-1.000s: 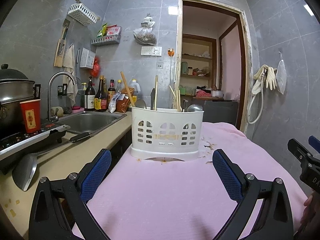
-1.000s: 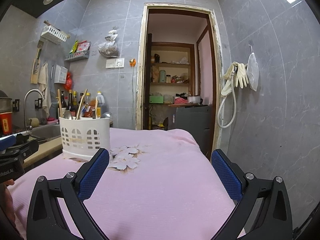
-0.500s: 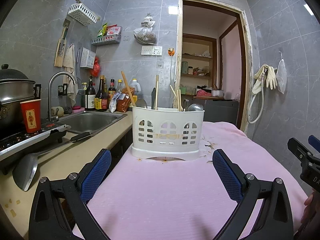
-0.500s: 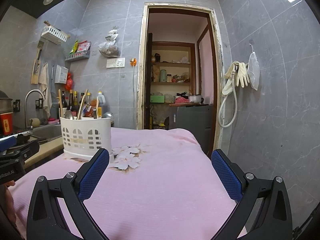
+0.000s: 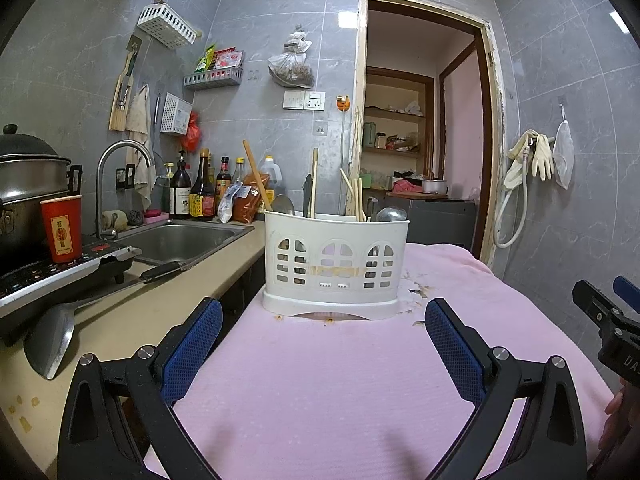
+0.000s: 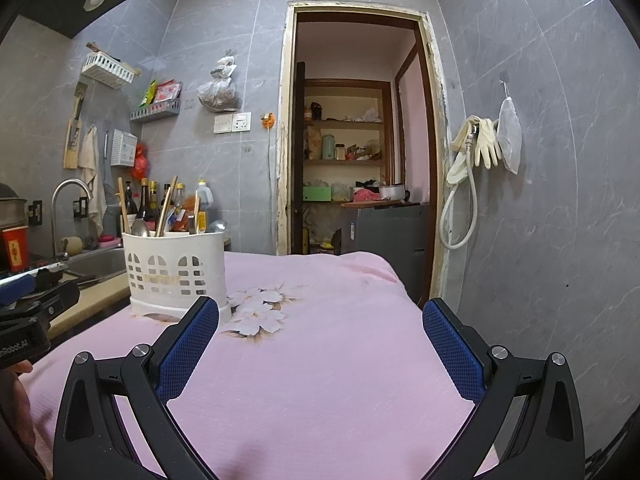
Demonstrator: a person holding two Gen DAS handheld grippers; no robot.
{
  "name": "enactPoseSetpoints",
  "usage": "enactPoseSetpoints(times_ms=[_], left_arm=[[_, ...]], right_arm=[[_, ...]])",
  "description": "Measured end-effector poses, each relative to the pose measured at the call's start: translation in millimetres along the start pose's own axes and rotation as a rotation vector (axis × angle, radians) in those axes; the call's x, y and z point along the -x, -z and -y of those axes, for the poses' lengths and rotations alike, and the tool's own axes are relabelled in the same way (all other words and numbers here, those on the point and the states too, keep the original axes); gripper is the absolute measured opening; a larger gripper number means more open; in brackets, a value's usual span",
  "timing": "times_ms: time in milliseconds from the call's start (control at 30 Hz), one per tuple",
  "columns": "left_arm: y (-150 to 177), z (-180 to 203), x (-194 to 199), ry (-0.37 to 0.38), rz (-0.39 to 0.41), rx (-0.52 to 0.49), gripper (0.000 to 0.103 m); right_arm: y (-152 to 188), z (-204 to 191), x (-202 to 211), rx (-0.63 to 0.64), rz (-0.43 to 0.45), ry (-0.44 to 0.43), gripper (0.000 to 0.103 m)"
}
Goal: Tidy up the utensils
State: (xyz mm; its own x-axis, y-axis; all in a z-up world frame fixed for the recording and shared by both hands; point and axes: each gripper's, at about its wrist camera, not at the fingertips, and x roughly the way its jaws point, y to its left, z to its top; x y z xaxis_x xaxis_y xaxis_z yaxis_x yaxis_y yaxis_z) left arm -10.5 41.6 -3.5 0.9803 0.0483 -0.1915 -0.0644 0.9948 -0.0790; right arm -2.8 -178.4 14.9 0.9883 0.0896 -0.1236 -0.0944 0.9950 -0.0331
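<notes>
A white slotted utensil holder (image 5: 335,264) stands on the pink cloth (image 5: 340,380), straight ahead of my left gripper (image 5: 324,344). Chopsticks (image 5: 256,178) and metal spoons (image 5: 390,214) stick up out of it. My left gripper is open and empty, a short way in front of the holder. In the right wrist view the holder (image 6: 174,272) stands at the left, beyond my right gripper (image 6: 320,344), which is open and empty above the cloth (image 6: 320,360).
A counter to the left carries a sink (image 5: 176,240), a faucet (image 5: 116,168), sauce bottles (image 5: 200,196), a red cup (image 5: 62,228) on a cooktop (image 5: 48,276), a pot (image 5: 28,184) and a ladle (image 5: 52,336). A doorway (image 6: 356,140) is behind.
Both views have shifted very slightly; the holder looks a touch nearer in the left wrist view. Both grippers have stayed open and empty.
</notes>
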Motion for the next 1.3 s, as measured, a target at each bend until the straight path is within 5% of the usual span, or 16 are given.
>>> enactPoseSetpoints(times_ms=[1300], left_arm=[[1.4, 0.7, -3.1, -0.025, -0.01, 0.003, 0.1]], right_arm=[[3.1, -2.2, -0.5, -0.005, -0.025, -0.006, 0.103]])
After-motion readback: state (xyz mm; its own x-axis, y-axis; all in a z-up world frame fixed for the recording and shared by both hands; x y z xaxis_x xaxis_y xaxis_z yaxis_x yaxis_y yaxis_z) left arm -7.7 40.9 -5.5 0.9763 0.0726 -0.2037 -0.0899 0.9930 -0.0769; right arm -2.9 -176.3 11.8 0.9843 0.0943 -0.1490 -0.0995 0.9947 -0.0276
